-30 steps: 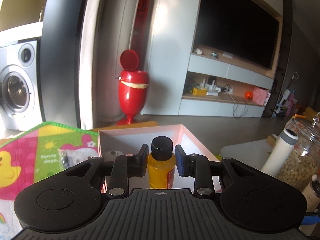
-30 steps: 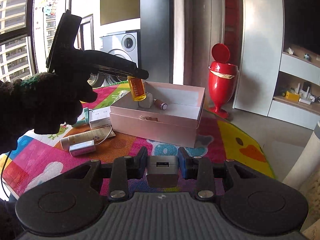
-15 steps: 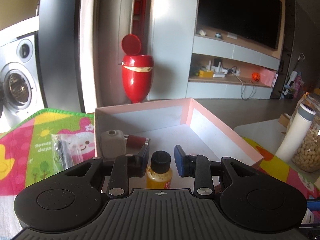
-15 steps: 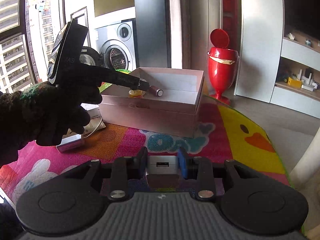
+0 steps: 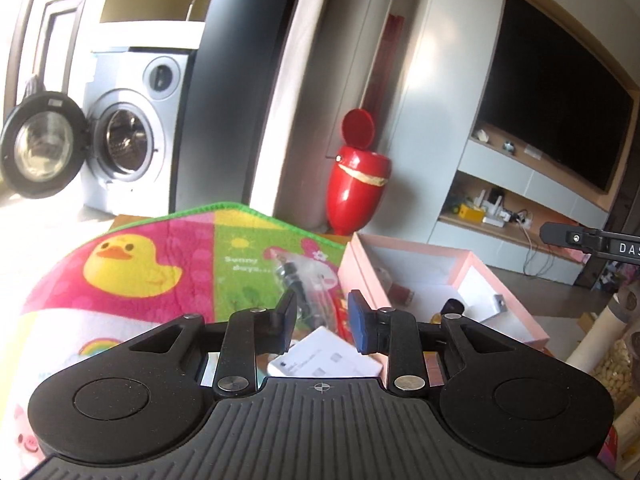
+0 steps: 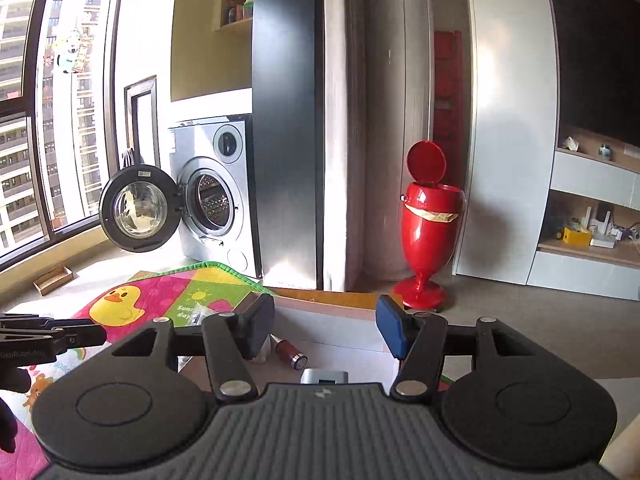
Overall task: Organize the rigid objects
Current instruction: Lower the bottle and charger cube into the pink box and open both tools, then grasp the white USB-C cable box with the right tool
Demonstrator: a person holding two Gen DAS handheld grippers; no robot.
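silver block (image 6: 324, 376) in pink box (image 6: 320, 312), below parted right tongs (image 6: 325, 328)

The left hand-held gripper (image 5: 322, 318) is matte black plastic with a ribbed central housing, two round speckled side discs and silver screws on its finger links. One finger pad is black, the other blue (image 5: 358, 326). The right hand-held gripper (image 6: 325, 330) has the same build, with a blue pad (image 6: 390, 332). White lettering reading "DAS" marks its body in the left wrist view.
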